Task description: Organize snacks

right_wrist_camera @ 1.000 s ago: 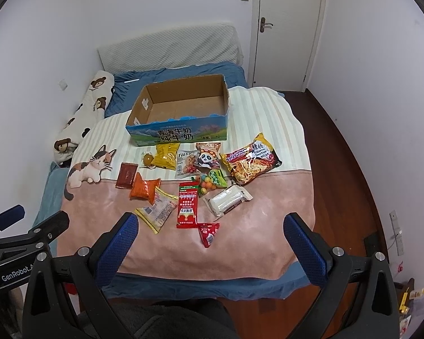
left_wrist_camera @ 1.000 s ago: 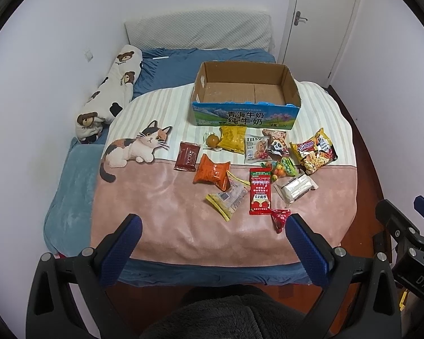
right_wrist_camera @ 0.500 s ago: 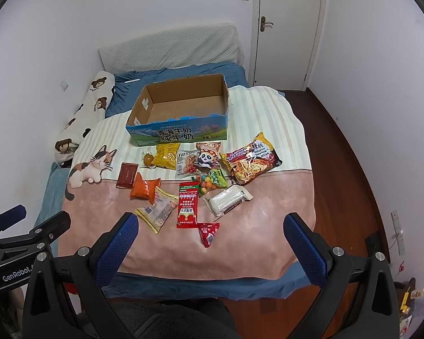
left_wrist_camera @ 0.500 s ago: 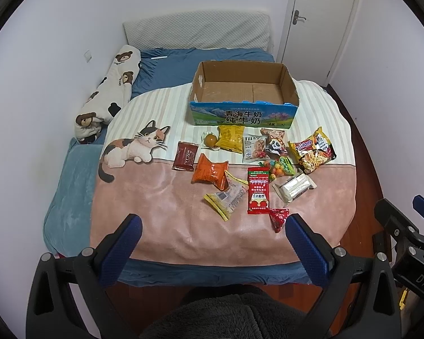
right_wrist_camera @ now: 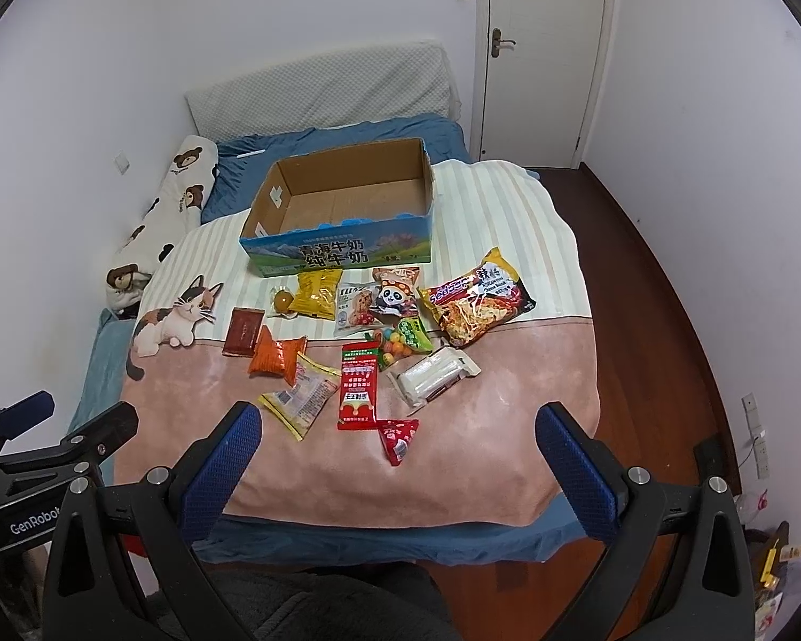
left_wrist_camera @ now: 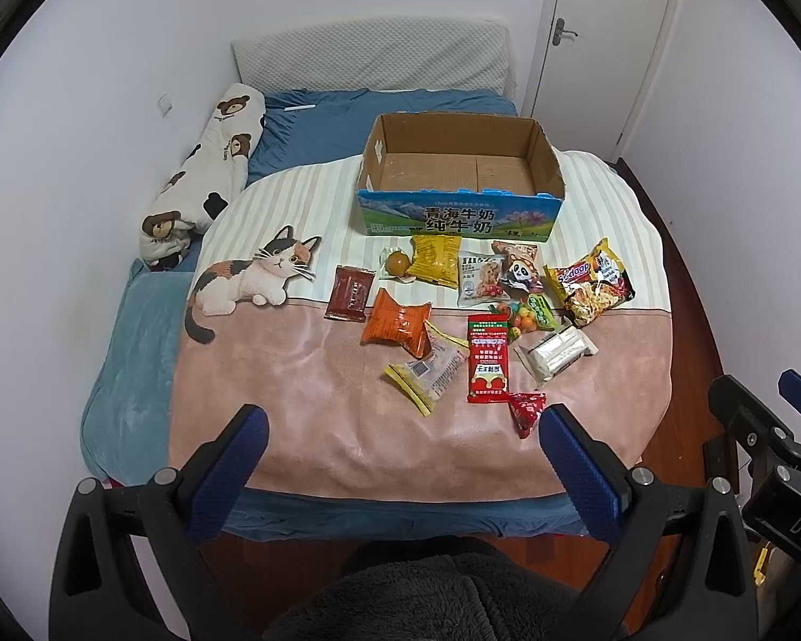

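Hovering at the foot of the bed, the left gripper point(left_wrist_camera: 400, 427) stands with its blue-padded jaws spread wide and nothing between them; the right gripper point(right_wrist_camera: 398, 424) is likewise wide apart and empty; both sit clear of the blanket point(left_wrist_camera: 304, 374), above its near edge. Nearest on the blanket lies a small red triangular packet point(left_wrist_camera: 526, 411), touching the foot of a long red sachet point(left_wrist_camera: 487, 360); just left of that, a clear yellow-edged packet point(left_wrist_camera: 427, 374) overlapped by an orange packet point(left_wrist_camera: 398, 323); to the right, a white wrapped bar point(left_wrist_camera: 555, 352). Behind these: a dark brown packet point(left_wrist_camera: 350, 294), a bag of coloured sweets point(left_wrist_camera: 526, 315), and a noodle pack point(left_wrist_camera: 590, 280) at far right. Further back, in a row just before the box: a round orange sweet point(left_wrist_camera: 395, 263), a yellow bag point(left_wrist_camera: 433, 262), a cookie packet point(left_wrist_camera: 480, 278), a panda packet point(left_wrist_camera: 520, 267). Beyond them stands the open cardboard box point(left_wrist_camera: 459, 216), empty; a printed cat point(left_wrist_camera: 251, 278) lies at left; a bear-print bolster point(left_wrist_camera: 203, 176) and grey pillow point(left_wrist_camera: 374, 56) lie farthest.
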{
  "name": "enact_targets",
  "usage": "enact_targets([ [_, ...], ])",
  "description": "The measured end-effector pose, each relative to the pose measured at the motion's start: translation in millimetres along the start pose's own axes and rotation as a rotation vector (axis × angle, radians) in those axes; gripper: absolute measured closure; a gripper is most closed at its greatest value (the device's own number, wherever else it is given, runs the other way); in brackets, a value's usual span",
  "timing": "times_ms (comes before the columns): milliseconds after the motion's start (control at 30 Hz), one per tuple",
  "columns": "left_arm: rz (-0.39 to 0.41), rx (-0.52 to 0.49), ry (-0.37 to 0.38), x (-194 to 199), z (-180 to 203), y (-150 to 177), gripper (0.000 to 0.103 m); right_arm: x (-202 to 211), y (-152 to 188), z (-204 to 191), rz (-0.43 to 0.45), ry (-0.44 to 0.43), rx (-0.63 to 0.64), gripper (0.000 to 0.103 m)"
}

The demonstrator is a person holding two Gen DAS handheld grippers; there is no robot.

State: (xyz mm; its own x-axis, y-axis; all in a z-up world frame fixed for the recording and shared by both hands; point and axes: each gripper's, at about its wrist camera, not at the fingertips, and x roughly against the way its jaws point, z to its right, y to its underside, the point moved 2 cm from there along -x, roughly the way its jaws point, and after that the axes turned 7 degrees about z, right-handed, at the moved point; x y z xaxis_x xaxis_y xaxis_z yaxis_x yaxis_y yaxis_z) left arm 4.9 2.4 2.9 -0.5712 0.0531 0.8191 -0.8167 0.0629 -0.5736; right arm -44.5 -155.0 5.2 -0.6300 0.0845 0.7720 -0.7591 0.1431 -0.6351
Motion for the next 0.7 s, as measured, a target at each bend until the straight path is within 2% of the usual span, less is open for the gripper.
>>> enact_targets([
  [700,-0.004,0.025,-0.003,-6.9,-9.5,3.2,0.000,-2.3,2.9,-4.7,-0.013,-0.021,-0.015,0.000],
])
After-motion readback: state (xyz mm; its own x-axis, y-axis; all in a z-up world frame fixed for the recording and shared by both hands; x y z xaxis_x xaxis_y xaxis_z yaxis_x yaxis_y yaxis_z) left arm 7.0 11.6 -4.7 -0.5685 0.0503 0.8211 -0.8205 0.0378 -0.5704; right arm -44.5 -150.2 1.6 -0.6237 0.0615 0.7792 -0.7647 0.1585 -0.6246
